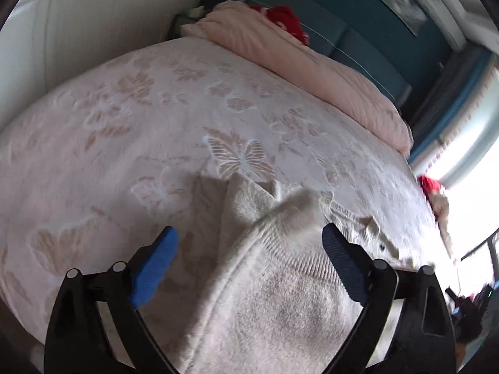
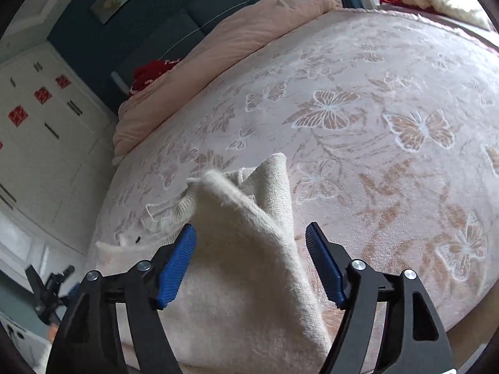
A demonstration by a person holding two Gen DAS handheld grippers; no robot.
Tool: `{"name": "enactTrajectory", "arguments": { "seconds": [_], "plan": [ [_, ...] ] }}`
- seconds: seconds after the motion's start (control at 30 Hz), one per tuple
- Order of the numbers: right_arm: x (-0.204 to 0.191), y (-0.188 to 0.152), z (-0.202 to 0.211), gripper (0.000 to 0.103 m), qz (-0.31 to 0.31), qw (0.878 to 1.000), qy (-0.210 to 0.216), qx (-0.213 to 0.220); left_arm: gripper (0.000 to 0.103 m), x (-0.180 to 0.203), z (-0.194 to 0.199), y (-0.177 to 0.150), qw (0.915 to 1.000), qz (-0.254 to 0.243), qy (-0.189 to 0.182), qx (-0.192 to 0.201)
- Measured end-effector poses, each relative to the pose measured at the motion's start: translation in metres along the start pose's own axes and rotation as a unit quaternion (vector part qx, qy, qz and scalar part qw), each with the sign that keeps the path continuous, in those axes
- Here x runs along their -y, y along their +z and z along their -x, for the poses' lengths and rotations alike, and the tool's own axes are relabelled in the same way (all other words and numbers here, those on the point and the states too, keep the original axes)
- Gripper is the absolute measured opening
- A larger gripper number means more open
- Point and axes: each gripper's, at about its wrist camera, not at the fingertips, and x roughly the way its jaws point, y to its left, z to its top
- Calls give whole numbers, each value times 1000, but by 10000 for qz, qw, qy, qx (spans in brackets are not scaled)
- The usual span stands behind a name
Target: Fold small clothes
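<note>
A cream knitted garment lies rumpled on the bed's butterfly-patterned blanket, with a folded-over flap raised at its middle. My left gripper is open, its blue pads on either side of the garment's near part. In the right wrist view the same garment shows a raised fold between the open pads of my right gripper. Neither gripper pinches the cloth. A ribbed edge with a small dark button lies at the garment's left in that view.
A pink quilt is bunched along the teal headboard, with a red item on it. Red and cream clothes lie at the bed's edge by the window. White cabinets stand beside the bed.
</note>
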Motion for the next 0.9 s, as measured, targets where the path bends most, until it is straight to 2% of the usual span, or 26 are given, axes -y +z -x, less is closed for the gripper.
{"name": "enactTrajectory", "arguments": {
  "seconds": [0.13,0.27,0.3,0.33,0.37,0.4,0.43,0.47,0.5,0.53,0.6,0.7,0.8,0.9],
  "plan": [
    [-17,4,-28,76,670,9967,-355,-293,93,17,-32,3,9971,-632,131,-393],
    [-23,15,-65,76,910,9922,-672,-530,93,22,-66,8,9945,-686,278,-746],
    [-25,18,-76,76,959,9908,-748,-597,88,22,-76,10,9940,-633,243,-859],
    [-26,18,-81,76,982,9902,-799,-593,74,22,-80,10,9938,-596,161,-924],
    [-28,18,-87,71,991,9900,-788,-629,65,22,-87,10,9927,-577,50,-1062],
    [-29,16,-93,62,988,9895,-765,-724,44,22,-95,9,9904,-535,-12,-1273],
    [-30,13,-99,31,984,9882,-800,-862,21,24,-97,7,9891,-508,-4,-1383],
    [-31,10,-103,16,997,9866,-851,-970,12,24,-98,5,9879,-500,-30,-1465],
    [-34,8,-100,15,1016,9866,-864,-935,12,24,-94,4,9881,-510,-64,-1447],
    [-37,7,-92,11,1035,9883,-775,-812,10,26,-83,4,9898,-549,-105,-1311],
    [-47,9,-62,9,1012,9926,-480,-476,9,29,-58,8,9923,-537,-315,-1074],
    [-63,29,-18,8,1038,9944,-195,73,9,36,-18,33,9956,-509,-506,-609],
    [-74,64,-6,8,999,9944,-57,353,9,45,-15,67,9967,-497,-508,-389],
    [-68,91,-31,8,874,9953,-178,384,9,52,-39,91,9979,-458,-292,-352]
  ]
}}
